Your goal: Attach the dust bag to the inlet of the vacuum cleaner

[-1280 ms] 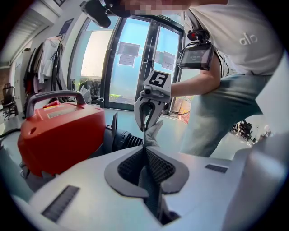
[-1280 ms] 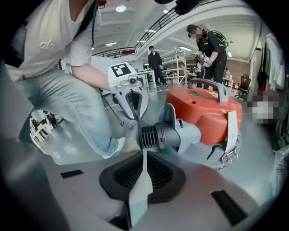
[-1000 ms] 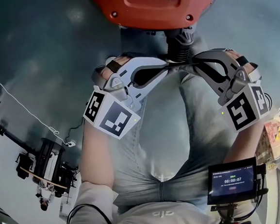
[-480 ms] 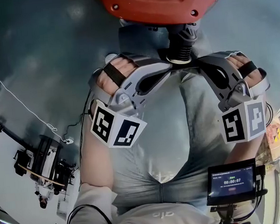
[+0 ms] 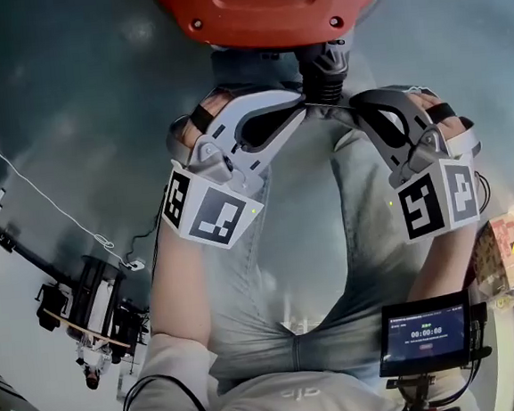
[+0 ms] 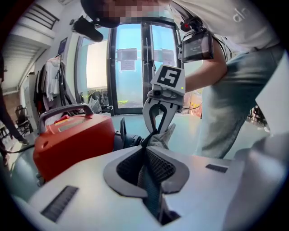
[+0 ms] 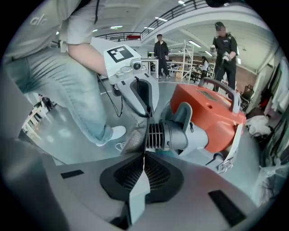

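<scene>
Inlet: a dark ribbed tube (image 7: 168, 135) that juts from the red vacuum cleaner (image 5: 267, 16) toward the person; every place below is given against it
Dust bag: grey mesh fabric (image 7: 134, 140) with its mouth edge drawn taut just in front of the inlet's open end; whether any of it is over the lip cannot be told, and it looks not yet seated
Left gripper: (image 5: 305, 108) just to the inlet's left as the person sees it, jaws pressed together on a thin dark fold of the bag's edge
Right gripper: (image 5: 352, 107) just to the inlet's right, jaws likewise pinched on the bag's edge, its tip close to the ribbed collar
Step in hand: probably spreading the mouth and pushing it onto the inlet
Risk, slip: each jaw pair holds only a narrow strip, so a hard pull apart could drag the fabric out of one pinch and let the mouth collapse short of the inlet
Risk, skew: if one gripper advances ahead of the other, the edge may catch one side of the lip and ride up crooked
Risk, snag: the mesh could hook on the collar's ribs and stretch or tear
Risk, shove: nothing is seen bracing the vacuum cleaner behind the inlet, so a firm push might slide it away
</scene>
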The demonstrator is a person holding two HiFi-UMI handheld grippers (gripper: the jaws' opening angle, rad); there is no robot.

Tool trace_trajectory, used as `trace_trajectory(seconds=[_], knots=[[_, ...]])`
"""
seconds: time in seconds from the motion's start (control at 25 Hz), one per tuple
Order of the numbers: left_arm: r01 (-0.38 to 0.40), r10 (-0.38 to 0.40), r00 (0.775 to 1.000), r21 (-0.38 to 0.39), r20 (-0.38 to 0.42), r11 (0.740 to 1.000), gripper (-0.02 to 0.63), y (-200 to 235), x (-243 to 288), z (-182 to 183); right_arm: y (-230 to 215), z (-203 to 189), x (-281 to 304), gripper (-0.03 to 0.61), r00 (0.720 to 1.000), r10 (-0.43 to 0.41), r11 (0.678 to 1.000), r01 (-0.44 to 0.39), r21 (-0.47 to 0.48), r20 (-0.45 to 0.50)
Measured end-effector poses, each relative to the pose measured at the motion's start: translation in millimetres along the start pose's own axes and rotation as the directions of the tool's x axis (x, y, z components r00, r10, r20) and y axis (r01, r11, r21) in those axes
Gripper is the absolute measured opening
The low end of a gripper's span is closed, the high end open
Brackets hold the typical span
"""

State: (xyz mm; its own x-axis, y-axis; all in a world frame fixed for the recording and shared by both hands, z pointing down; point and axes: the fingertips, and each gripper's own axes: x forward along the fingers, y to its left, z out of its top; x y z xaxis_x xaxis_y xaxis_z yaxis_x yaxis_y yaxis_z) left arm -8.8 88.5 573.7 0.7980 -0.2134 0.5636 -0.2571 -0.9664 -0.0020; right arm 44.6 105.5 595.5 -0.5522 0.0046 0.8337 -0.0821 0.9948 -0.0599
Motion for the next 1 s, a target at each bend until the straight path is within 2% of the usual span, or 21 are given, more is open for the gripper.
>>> trace_trajectory(seconds=[0.08, 0.16, 0.32, 0.44, 0.56, 0.68, 0.84, 0.92, 1.0], knots=[[0.008, -0.007, 1.000, -0.060, 0.017, 0.998, 0.025, -3.1, -2.0, -3.2, -11.7, 7.5, -10.0, 0.011, 0.998, -0.056, 0.998, 0.056, -0.017, 0.010], [-0.001, 0.001, 1.000, -0.069, 0.002, 0.998, 0.017, -5.9, -3.0, -5.3, -20.8, 11.5, -15.3, 0.011, 0.997, -0.073, 0.997, 0.073, 0.008, 0.012], [-0.072, 0.074, 0.996, 0.025, -0.059, 0.997, 0.012, 0.6, -0.9, 8.6, -18.1, -0.8, -11.8, 0.011, 0.999, -0.020, 0.996, 0.018, 0.092, 0.025], [-0.069, 0.075, 0.994, 0.077, -0.080, 0.995, 0.012, 4.4, 3.2, 19.4, -9.7, -11.3, -5.2, 0.011, 1.000, 0.014, 0.993, -0.013, 0.115, -0.006], [-0.050, 0.051, 0.998, 0.035, -0.026, 0.998, 0.014, 8.7, 8.5, 19.2, -5.4, -16.8, 5.3, 0.011, 0.999, 0.028, 0.994, -0.025, 0.110, -0.033], [-0.049, 0.051, 0.998, -0.052, 0.047, 0.997, 0.014, 9.7, 5.3, 11.4, -13.8, -10.8, -3.7, 0.011, 0.999, -0.027, 0.996, 0.029, 0.079, -0.024], [-0.077, 0.083, 0.996, -0.144, 0.038, 0.987, 0.014, 14.2, -1.5, -4.7, -29.5, 5.1, -18.0, 0.009, 0.995, -0.103, 0.992, 0.102, 0.069, 0.007], [-0.083, 0.087, 0.996, -0.137, 0.022, 0.987, 0.014, 13.2, 0.5, -2.2, -32.0, 3.5, -19.5, 0.009, 0.995, -0.099, 0.990, 0.097, 0.098, 0.014], [-0.095, 0.095, 0.995, -0.092, -0.004, 0.991, 0.014, 12.6, 2.5, 8.9, -29.9, -4.2, -18.2, 0.009, 0.997, -0.074, 0.985, 0.069, 0.157, 0.030]])
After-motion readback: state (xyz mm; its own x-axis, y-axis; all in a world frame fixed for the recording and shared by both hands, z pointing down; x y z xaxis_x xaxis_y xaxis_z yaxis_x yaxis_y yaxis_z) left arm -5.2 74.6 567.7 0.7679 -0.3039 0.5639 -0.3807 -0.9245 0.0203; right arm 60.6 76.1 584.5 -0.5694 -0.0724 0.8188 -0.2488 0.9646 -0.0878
